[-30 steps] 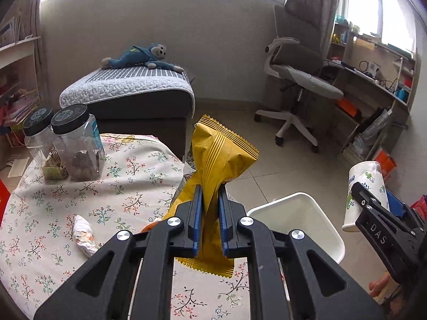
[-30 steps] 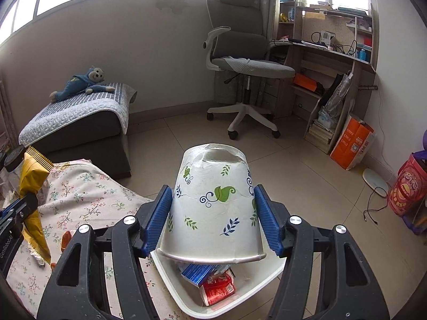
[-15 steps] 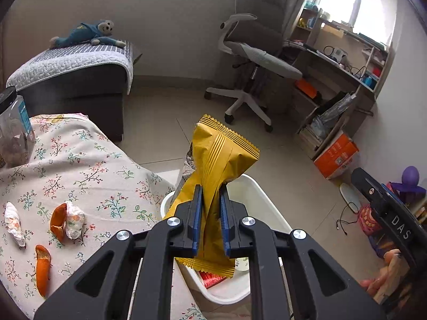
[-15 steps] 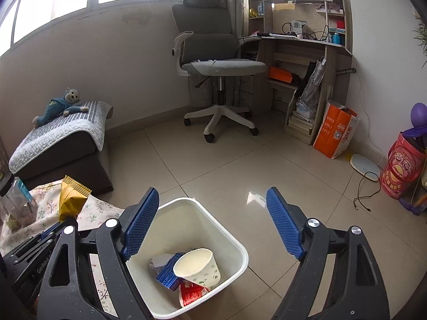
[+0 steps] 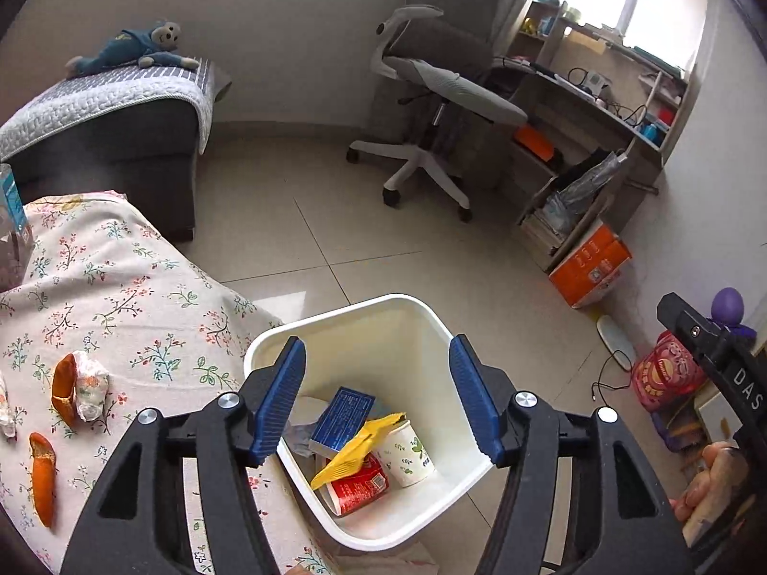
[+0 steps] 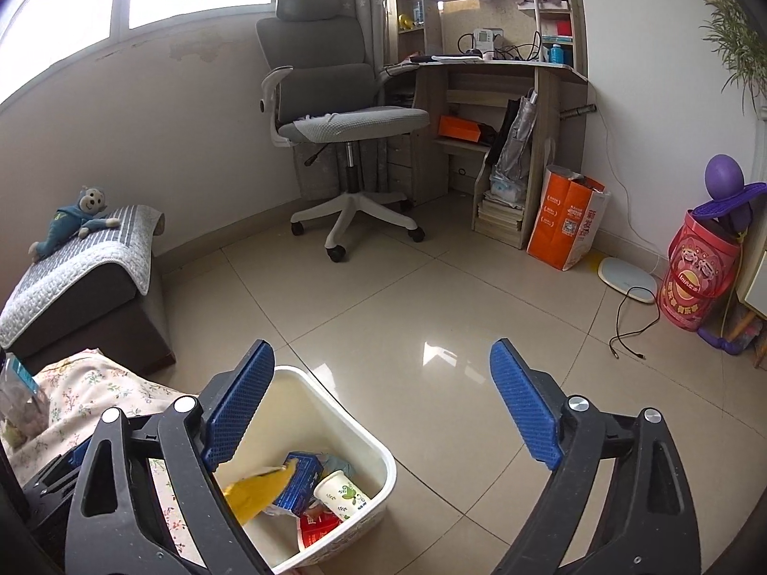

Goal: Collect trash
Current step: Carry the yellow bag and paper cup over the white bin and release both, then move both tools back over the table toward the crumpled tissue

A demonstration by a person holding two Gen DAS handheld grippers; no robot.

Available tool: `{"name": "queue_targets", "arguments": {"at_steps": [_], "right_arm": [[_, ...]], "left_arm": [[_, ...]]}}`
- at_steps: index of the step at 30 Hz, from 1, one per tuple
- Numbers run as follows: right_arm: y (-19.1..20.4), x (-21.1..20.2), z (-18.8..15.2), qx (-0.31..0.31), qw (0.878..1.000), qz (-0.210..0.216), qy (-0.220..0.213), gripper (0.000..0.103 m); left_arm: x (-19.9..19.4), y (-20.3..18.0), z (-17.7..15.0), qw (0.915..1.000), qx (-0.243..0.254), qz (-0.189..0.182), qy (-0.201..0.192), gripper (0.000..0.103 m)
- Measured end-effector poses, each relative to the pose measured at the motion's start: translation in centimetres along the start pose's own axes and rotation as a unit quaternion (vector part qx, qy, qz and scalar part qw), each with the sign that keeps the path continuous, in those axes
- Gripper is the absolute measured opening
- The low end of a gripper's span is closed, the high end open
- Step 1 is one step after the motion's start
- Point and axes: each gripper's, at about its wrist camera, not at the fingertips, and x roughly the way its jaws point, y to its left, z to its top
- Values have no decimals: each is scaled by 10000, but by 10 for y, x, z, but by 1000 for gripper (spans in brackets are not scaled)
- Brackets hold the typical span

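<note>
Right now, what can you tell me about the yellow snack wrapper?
The crinkled yellow foil snack wrapper lies loose in the white plastic bin, slanted, its ribbed sealed end up. It rests across a red packet, against a blue carton and beside a leaf-printed paper cup. No jaws touch it.

Orange peels (image 5: 42, 472) and crumpled tissue (image 5: 91, 383) lie on the floral-clothed table (image 5: 120, 297).

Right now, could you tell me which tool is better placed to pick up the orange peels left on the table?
Left. The left tool is open, empty and beside the orange peels; the right tool faces the floor beyond the bin.
</note>
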Motion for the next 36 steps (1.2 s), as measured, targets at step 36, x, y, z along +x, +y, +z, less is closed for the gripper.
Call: {"name": "queue_targets", "arguments": {"at_steps": [36], "right_arm": [[193,-64,-44,-1281,9887,756,-193,96]], "left_arm": [[-125,171,2,9654,-704,2433,-613,91]]}}
